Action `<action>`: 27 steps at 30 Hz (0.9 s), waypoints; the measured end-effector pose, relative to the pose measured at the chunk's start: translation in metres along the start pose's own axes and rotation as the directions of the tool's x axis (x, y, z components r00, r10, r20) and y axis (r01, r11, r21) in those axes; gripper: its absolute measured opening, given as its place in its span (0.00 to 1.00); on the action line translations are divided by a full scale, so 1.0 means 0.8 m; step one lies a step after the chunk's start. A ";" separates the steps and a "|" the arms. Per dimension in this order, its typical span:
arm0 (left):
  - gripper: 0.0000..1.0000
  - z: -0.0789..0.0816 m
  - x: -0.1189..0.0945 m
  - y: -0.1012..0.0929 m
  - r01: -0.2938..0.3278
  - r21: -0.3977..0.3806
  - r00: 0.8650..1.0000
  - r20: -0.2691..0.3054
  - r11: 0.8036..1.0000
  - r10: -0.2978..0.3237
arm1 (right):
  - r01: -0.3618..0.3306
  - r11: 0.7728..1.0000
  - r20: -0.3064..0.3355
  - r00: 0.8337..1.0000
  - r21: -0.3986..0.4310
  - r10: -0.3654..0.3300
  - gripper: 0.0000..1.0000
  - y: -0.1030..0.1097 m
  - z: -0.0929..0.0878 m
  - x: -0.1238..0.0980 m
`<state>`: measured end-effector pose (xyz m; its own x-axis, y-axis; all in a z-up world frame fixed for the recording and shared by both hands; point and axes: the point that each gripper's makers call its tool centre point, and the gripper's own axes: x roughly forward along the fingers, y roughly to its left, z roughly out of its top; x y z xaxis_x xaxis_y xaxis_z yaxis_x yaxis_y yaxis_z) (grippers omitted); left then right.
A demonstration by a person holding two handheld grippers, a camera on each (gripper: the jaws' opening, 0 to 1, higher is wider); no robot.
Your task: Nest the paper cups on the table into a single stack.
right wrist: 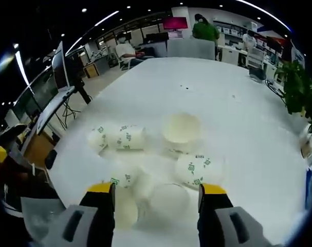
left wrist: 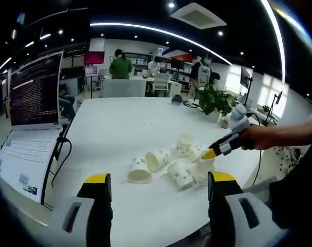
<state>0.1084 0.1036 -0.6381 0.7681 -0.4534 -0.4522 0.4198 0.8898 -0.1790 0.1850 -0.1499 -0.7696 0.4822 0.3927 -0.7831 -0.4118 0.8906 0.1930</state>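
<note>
Left gripper: jaws held apart, nothing between them, raised above the near edge of the white table.

Cups: a loose cluster of paper cups is seen on the table just beyond the left jaws, nearer the right-hand jaw. Most lie on their sides; one at the far edge of the cluster stands upright. No stack is formed.

Right gripper: seen entering the left gripper view from the right, held in a hand, its yellow tip at the right side of the cluster.

Right gripper, own view: jaws apart, nothing clamped. A cup lies between them with its open mouth toward the camera. Two cups lie on their sides beyond the left-hand jaw; one lies beyond the right-hand jaw; an upright cup stands straight ahead.

Laptop: open, well left of the left jaws.

Plant: far beyond the right-hand jaw.
</note>
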 end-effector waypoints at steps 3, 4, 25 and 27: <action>0.75 -0.004 0.000 0.001 -0.002 -0.006 1.000 -0.003 1.000 0.002 | 0.007 1.000 -0.008 1.000 0.015 -0.007 0.65 -0.006 0.000 0.005; 0.75 -0.005 0.000 0.000 -0.003 -0.006 1.000 -0.004 1.000 0.003 | 0.015 1.000 -0.014 1.000 0.027 -0.014 0.65 -0.008 -0.002 0.003; 0.74 -0.014 -0.005 0.001 -0.022 -0.031 1.000 -0.005 0.999 0.021 | 0.027 0.986 -0.081 0.997 0.166 -0.013 0.58 -0.022 -0.016 0.013; 0.74 -0.014 -0.005 0.002 -0.023 -0.032 1.000 -0.004 0.999 0.023 | 0.026 0.985 -0.086 0.996 0.170 -0.011 0.58 -0.023 -0.017 0.014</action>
<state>0.1005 0.1072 -0.6467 0.7755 -0.4329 -0.4596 0.3864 0.9011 -0.1968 0.1877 -0.1649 -0.7900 0.4186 0.3615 -0.8331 -0.2621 0.9264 0.2703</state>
